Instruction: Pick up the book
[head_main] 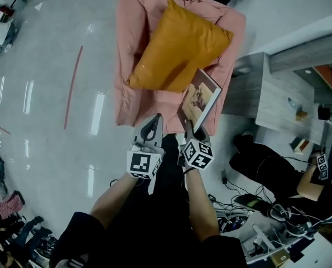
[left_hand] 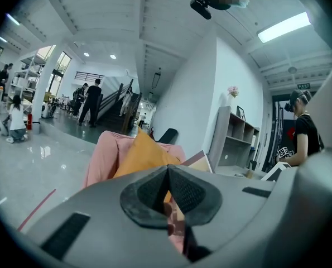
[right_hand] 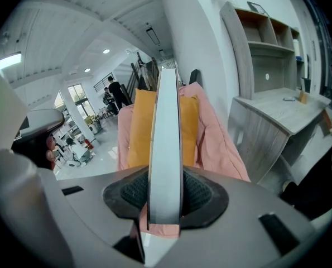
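Glossy pale floor (head_main: 43, 66) spreads through an open office, with a pink armchair (head_main: 126, 66) standing on it near a grey desk (head_main: 266, 94).

The book (head_main: 199, 100) is in the right gripper (head_main: 191, 129), whose jaws are clamped on its lower edge. In the right gripper view the book (right_hand: 166, 149) stands edge-on and upright between the two dark pads (right_hand: 202, 193), which press on it from both sides. From the head view it tilts up and away from the gripper, its cover (a brownish picture on a pale ground) facing the camera, its far corner over the front of the chair seat. Whether it touches the chair, I cannot tell.

Just beyond the book an orange cushion (head_main: 179, 46) leans diagonally in the chair, filling most of the seat.

The left gripper (head_main: 153, 128) hangs beside the right one, just in front of the chair. Its jaws are together at the tips with nothing between them, as the left gripper view (left_hand: 168, 191) shows; the cushion (left_hand: 140, 155) and chair (left_hand: 101, 155) rise behind them.

Farther out, a thin red line (head_main: 72, 88) marks the floor left of the chair. A person in black (head_main: 277, 172) sits low by the desk, with tangled cables (head_main: 238, 205) nearby. Distant people (left_hand: 90, 102) stand near a staircase.
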A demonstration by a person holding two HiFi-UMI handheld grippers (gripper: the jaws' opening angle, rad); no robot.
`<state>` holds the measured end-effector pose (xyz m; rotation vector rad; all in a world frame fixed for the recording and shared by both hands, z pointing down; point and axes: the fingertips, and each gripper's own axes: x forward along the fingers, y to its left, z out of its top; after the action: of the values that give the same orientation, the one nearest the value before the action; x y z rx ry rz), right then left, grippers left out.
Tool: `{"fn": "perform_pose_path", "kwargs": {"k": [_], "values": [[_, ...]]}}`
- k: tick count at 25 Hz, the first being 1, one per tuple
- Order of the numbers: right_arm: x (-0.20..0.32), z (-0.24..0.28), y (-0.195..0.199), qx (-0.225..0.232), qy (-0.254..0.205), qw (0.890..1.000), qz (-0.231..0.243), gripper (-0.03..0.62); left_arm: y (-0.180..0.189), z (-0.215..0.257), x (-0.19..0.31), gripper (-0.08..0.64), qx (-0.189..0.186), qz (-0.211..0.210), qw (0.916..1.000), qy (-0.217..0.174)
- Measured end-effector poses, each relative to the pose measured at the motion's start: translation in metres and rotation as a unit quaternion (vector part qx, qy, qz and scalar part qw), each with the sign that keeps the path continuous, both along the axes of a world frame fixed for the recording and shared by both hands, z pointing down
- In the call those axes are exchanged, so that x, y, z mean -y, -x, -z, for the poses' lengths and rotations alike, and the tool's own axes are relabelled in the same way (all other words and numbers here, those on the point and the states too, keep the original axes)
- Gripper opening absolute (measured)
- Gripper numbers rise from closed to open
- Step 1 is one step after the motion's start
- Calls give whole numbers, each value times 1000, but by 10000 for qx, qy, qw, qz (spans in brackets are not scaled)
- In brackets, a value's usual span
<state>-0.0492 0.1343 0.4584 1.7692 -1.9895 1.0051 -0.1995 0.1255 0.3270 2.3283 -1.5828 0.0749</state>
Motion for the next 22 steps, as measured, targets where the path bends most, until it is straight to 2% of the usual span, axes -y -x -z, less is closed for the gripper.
{"fn": "perform_pose_path", "kwargs": {"k": [8,22], "values": [[-21,34,11,-98,-367,9993,-19,143,19,29,-33,3,-130,90,9997,-206],[-51,133,17,-233,-1263,9917,-13,143,33,87,-77,3,-255,-43,9981,-567]]}}
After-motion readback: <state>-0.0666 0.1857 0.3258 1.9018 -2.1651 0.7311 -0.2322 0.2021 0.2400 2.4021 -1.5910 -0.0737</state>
